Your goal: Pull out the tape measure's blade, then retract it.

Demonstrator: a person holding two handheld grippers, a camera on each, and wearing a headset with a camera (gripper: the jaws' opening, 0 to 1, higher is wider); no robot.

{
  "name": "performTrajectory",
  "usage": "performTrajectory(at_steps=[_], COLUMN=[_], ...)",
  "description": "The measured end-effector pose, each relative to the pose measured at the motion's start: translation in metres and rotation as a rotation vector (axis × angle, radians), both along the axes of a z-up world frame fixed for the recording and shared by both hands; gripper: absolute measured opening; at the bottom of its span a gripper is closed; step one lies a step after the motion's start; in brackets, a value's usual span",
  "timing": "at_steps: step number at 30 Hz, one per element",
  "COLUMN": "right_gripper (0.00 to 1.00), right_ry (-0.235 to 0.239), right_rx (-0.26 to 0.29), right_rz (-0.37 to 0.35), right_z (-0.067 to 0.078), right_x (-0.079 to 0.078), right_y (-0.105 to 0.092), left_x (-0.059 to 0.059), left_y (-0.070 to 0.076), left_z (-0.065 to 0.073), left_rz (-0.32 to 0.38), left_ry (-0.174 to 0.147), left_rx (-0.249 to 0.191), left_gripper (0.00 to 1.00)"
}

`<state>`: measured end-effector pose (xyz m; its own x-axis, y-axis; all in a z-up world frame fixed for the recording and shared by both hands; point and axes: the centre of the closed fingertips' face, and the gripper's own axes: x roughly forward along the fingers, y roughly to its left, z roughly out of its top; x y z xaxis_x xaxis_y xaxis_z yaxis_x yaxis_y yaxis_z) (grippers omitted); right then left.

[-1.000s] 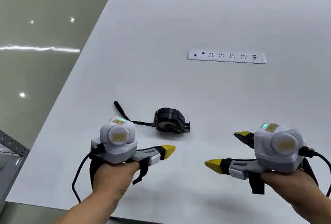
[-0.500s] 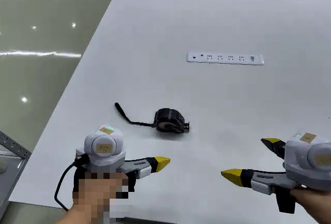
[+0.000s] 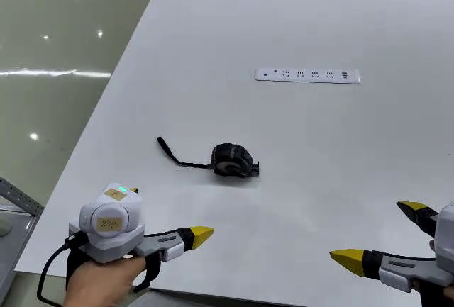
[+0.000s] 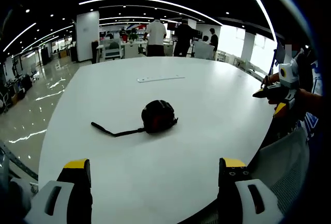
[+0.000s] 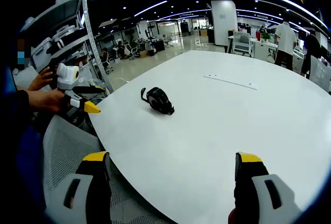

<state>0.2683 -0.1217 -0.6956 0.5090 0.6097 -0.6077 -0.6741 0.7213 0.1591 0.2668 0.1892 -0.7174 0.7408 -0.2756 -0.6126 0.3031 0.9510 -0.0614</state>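
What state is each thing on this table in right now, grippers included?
tape measure: lying on the table, blade fully in, not held.
wrist strap: stretched out flat, away from the case.
power strip: flat on the table, no plug in any socket.
left gripper: open, empty, apart from the tape measure.
right gripper: open, empty, apart from the tape measure.

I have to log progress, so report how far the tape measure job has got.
Done: nothing that shows; the tape measure lies on the table, blade in, strap trailing. In hand: nothing; the left gripper and right gripper hang open and empty by the table's near edge, apart from the tape measure. Left, seemingly, unless a cycle already ended: grasp the case, pull the blade out, retract it.
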Motion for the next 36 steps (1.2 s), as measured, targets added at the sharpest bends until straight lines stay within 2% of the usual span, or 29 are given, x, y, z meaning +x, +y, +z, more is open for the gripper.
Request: performTrajectory(at_steps=[7,13,20,36], right_gripper=[1.00,1.00,1.00,1.00], right_ry=[-0.008,-0.020,-0.011,-0.014], right_rx=[-0.015,-0.022,-0.033,-0.040], right_rz=[0.000,-0.016,-0.025,-0.026], right_z=[0.009,0.017,0.017,0.021], right_x=[-0.012,-0.016,-0.016,-0.016], right_y=[-0.005,-0.015,-0.024,-0.028], left_x=[-0.014,-0.020,-0.025,-0.027], left_y=[0.004,0.007,0.008,0.015], left_z=[0.010,0.017,0.021,0.021], left_rz=[-0.019,-0.023,-0.039,-0.016], left_ry=[0.004,0.003,0.002,0.000], left_rx=[0.031,0.031,0.049,0.040], left_gripper=[1.00,1.00,1.00,1.00])
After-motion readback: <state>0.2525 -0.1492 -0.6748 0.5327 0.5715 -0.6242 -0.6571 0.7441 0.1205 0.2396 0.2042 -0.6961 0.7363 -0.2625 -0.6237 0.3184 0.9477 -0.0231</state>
